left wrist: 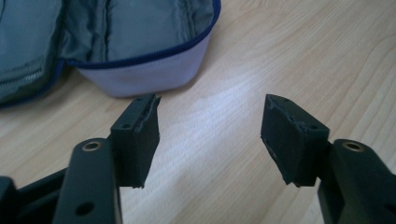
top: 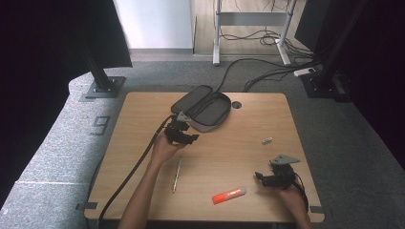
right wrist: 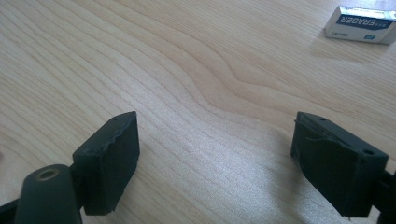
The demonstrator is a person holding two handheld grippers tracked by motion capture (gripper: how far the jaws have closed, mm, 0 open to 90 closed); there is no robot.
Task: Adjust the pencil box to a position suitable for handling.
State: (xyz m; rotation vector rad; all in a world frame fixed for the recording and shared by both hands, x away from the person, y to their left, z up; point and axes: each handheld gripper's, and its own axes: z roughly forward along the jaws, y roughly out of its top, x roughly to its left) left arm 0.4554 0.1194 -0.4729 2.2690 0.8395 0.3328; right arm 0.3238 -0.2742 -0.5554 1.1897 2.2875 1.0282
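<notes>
The left gripper [top: 191, 136] hovered just in front of the open pencil case [top: 203, 109], which lay toward the far middle of the wooden bench [top: 143, 109]. In the left gripper view its jaws stood partly apart with bare wood between them and nothing held; the case's pale lilac wall with its blue zip edge [left wrist: 140, 70] sat just beyond the tips, not touching them.

The right gripper [top: 261, 177] rested low near the bench's near right corner, pointing toward the middle. Its jaws stood wide apart over bare wood, gripping nothing. A small white eraser [right wrist: 364, 24] lay farther off, at the upper right of the right gripper view; from above it showed as a small pale block [top: 267, 140] to the right of centre.

Between the two hands, a slim pen [top: 177, 174] lay on the bench beside the left forearm, and an orange-and-white marker [top: 229, 194] lay near the front edge, well apart from the case.
</notes>
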